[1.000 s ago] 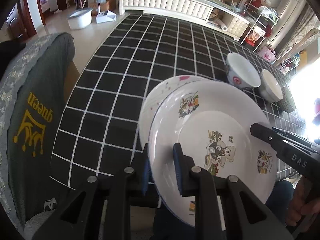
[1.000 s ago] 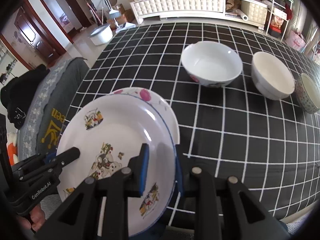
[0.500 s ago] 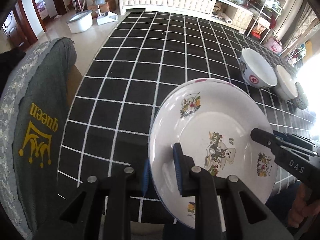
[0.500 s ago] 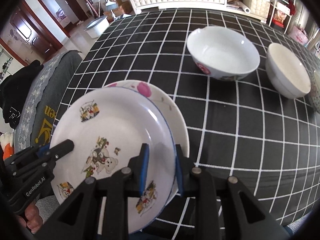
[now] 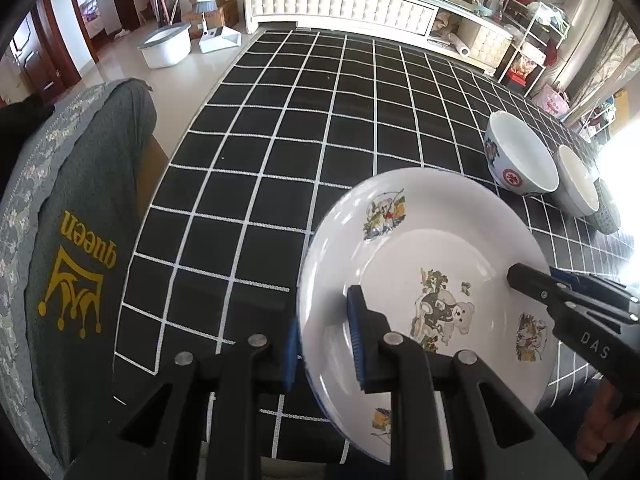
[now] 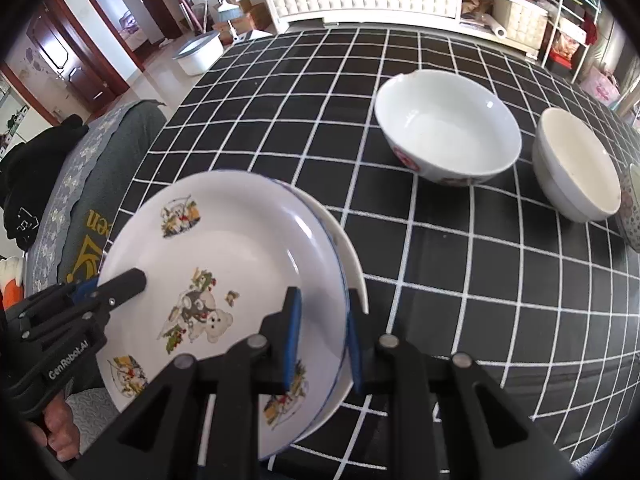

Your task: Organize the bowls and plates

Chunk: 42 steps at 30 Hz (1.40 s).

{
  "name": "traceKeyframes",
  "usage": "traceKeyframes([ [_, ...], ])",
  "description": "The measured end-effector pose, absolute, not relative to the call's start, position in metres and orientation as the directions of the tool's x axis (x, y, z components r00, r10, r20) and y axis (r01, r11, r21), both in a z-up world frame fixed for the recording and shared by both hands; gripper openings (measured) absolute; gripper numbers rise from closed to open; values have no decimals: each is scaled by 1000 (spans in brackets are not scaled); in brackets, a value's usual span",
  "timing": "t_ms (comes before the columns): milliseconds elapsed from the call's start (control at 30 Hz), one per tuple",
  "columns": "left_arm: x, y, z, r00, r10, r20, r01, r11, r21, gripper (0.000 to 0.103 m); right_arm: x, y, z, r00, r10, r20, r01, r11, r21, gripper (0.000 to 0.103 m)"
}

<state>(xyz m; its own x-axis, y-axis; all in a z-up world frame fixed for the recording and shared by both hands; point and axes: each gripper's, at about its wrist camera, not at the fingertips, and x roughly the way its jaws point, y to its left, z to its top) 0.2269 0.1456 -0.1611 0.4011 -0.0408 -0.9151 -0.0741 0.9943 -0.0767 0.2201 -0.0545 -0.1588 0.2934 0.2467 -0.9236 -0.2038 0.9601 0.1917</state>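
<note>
Right wrist | both grippers' fingers (image 6: 291,332) clamp cartoon plate (image 6: 224,248) rim

Held: white cartoon-print plate (image 6: 224,256), right gripper (image 6: 320,336) clamped on its rim.
Beneath: plain white plate (image 6: 350,256).
Beyond: two white bowls (image 6: 448,128).

Bright daylight; right-edge glare; fisheye warp

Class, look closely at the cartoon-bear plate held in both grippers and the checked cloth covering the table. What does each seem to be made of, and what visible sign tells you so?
Cartoon-bear plate: probably glazed ceramic, possibly melamine; glossy white surface with soft window highlights, printed pictures, a thin blue rim line.
Checked cloth: seemingly woven fabric, matte black; its white grid lines look stitched or textured, and it shows no glare.
</note>
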Motion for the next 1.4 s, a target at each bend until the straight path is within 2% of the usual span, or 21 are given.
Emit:
traceKeyframes([
  [667,220,148,-175,359,-42,-932,-80,994,-76,22,217,-52,-168,264,262,-928,-194,957,215,26],
  [833,215,141,-174,355,-13,-935,-65,997,-39,23,211,-50,-164,264,239,-934,-202,961,189,26],
  [967,213,139,-174,352,-11,-936,-52,998,-32,24,211,-55,-164,253,287,-924,-180,952,246,37],
  [1033,213,141,-175,346,-30,-938,-51,997,-51,30,214,-61,-166,228,341,-912,-148,938,314,44],
  [1100,214,141,-174,344,-43,-938,-58,996,-67,31,215,-63,-166,217,365,-905,-126,930,345,47],
  [1233,216,140,-173,352,-37,-935,-65,996,-64,31,216,-60,-165,211,369,-905,-128,928,349,55],
  [1333,216,141,-171,354,-41,-934,-68,995,-69,31,214,-50,-162,220,332,-917,-188,937,294,59],
  [1400,214,141,-166,371,-39,-928,-65,996,-68,36,211,-43,-160,232,302,-925,-217,943,253,61],
])
